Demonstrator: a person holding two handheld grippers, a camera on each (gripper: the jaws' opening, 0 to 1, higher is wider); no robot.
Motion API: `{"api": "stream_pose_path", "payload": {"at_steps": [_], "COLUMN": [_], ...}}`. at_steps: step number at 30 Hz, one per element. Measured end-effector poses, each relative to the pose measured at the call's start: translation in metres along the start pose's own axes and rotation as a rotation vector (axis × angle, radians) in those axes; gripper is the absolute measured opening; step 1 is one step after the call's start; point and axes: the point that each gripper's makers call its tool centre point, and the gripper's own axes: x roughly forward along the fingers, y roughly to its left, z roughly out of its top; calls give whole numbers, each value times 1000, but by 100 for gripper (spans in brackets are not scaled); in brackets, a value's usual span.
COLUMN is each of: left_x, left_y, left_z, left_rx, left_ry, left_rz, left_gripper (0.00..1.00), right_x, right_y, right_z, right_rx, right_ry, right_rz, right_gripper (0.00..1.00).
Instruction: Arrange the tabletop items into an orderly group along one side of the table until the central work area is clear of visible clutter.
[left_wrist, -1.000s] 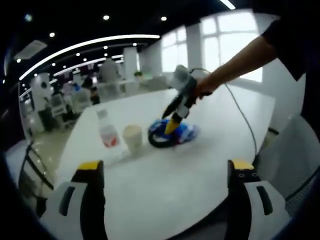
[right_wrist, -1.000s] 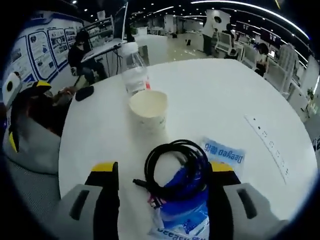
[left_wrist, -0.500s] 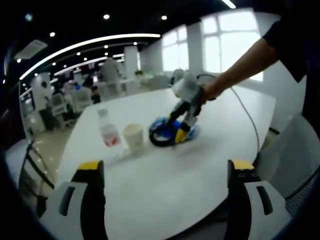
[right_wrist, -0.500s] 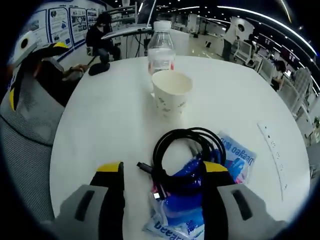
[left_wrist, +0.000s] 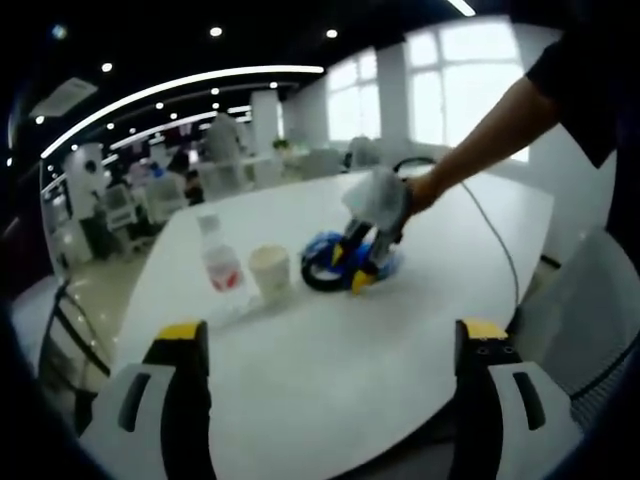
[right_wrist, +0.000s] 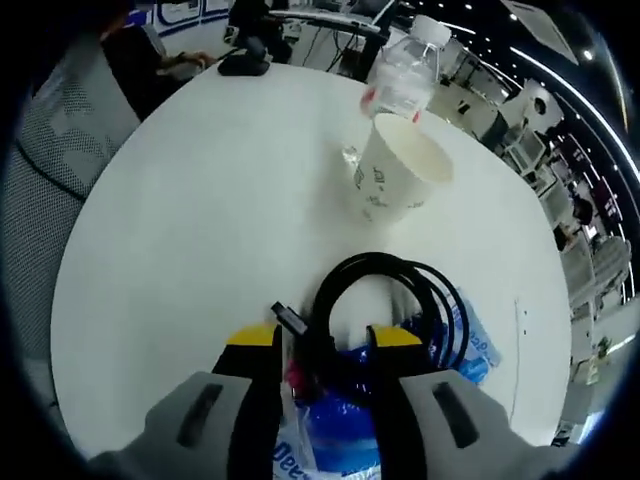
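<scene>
Status: grouping is partly there, nothing finished yet.

Bottle (right_wrist: 405, 75), paper cup (right_wrist: 398, 178), black cable coil (right_wrist: 385, 310) and the blue packets (right_wrist: 440, 350) under it sit in one loose line on the white table (right_wrist: 180, 230). In the left gripper view the same row reads bottle (left_wrist: 223, 268), cup (left_wrist: 270, 273), coil (left_wrist: 325, 275), close together but out on the open tabletop, not yet at an edge as far as I can judge. Bottle and cup look touching or nearly so; coil is just beside the cup with a small gap.

My right gripper (right_wrist: 322, 350) is down on the near side of the coil. Jaws are narrowed around the bundled part of the cable where the plug end sticks out, yellow tips either side of it. They look pinched onto the cable, with the packets directly underneath; I can't tell if a packet edge is caught too. From the left gripper view I see the right gripper (left_wrist: 362, 262) low over the coil, hand (left_wrist: 415, 192) behind it.

My left gripper (left_wrist: 325, 345) hangs back off the table edge, jaws spread wide, holding nothing.

Left to do, my read:
- move coil plus packets as one pile to the chosen side
- bring cup and bottle alongside
- check the strip (right_wrist: 518, 345) lying farther over on the table, beyond the packets; too small to identify

Risk: packets are loose under the cable, may stay behind or slide when the coil lifts.
</scene>
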Motion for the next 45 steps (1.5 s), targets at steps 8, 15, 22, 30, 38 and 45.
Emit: {"api": "stream_pose_path", "payload": {"at_steps": [8,15,22,30,38,45], "left_x": [0,0,0,0,1,1], "left_y": [1,1,0,1,-2,-2], "left_z": [0,-2,-3,-5,-6,-5], "left_rx": [3,8,18,28,31,29], "left_ry": [0,7,16,23,24,20], "left_rz": [5,6,3,5,-12,-14], "left_gripper": [99,99,98,97,97,97], "right_x": [7,6,7,5,-9,-24], "right_y": [3,10,16,13,1,-2], "right_z": [-2,-1,2,9,24,29], "right_rx": [-32,-80,-174,-266,-293,-313], "right_ry": [46,46,33,16,-33,-52], "right_rz": [24,34,-5,-93,-187,-234], "right_gripper": [25,19,12,10,9,9]}}
